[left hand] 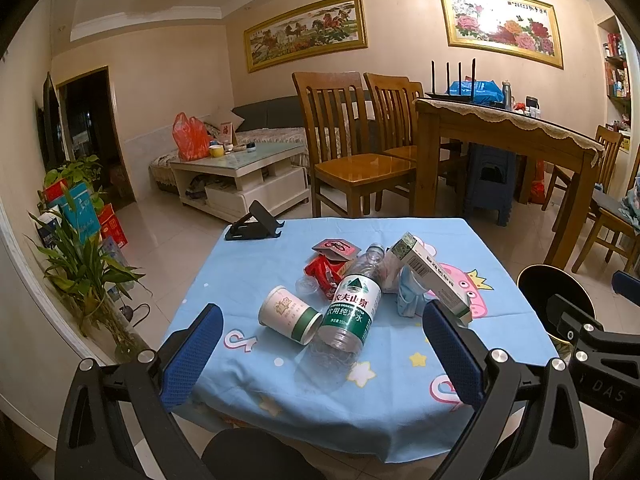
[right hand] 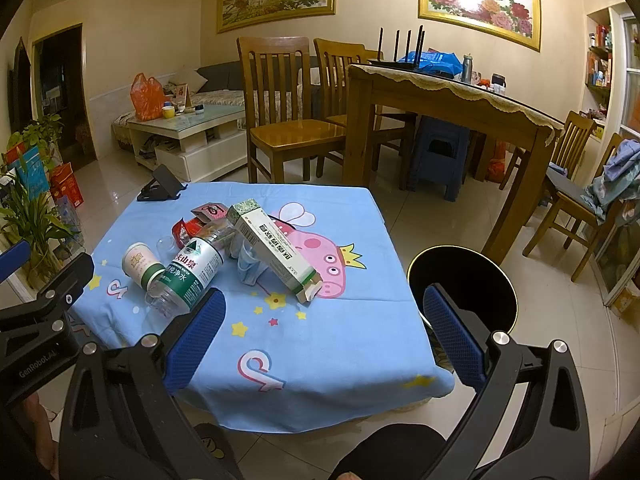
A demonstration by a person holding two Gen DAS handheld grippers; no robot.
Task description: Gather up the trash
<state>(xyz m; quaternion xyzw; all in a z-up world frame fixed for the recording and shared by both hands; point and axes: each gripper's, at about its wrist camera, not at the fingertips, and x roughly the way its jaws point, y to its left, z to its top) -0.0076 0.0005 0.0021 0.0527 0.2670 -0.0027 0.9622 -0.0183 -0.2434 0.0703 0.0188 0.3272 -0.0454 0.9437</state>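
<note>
A heap of trash lies on the small table with a blue cartoon cloth (left hand: 280, 392) (right hand: 340, 360): an empty plastic water bottle (left hand: 352, 304) (right hand: 188, 276), a paper cup (left hand: 288, 316) (right hand: 142, 264) on its side, a green-and-white carton (left hand: 436, 276) (right hand: 276, 252), a crumpled blue face mask (left hand: 410, 296) (right hand: 250, 266), red wrappers (left hand: 326, 268) (right hand: 188, 228) and a small clear lid (left hand: 306, 285). My left gripper (left hand: 320, 360) is open, just short of the bottle and cup. My right gripper (right hand: 324, 344) is open over the table's near right part. A black round bin (left hand: 554, 300) (right hand: 462, 284) stands right of the table.
A black phone stand (left hand: 256, 224) (right hand: 160, 190) sits at the table's far left corner. Behind are wooden chairs (left hand: 352, 148), a dining table (left hand: 504, 132), a blue plastic stool (right hand: 438, 156) and a white coffee table (left hand: 240, 176). Potted plants (left hand: 80, 264) stand at left.
</note>
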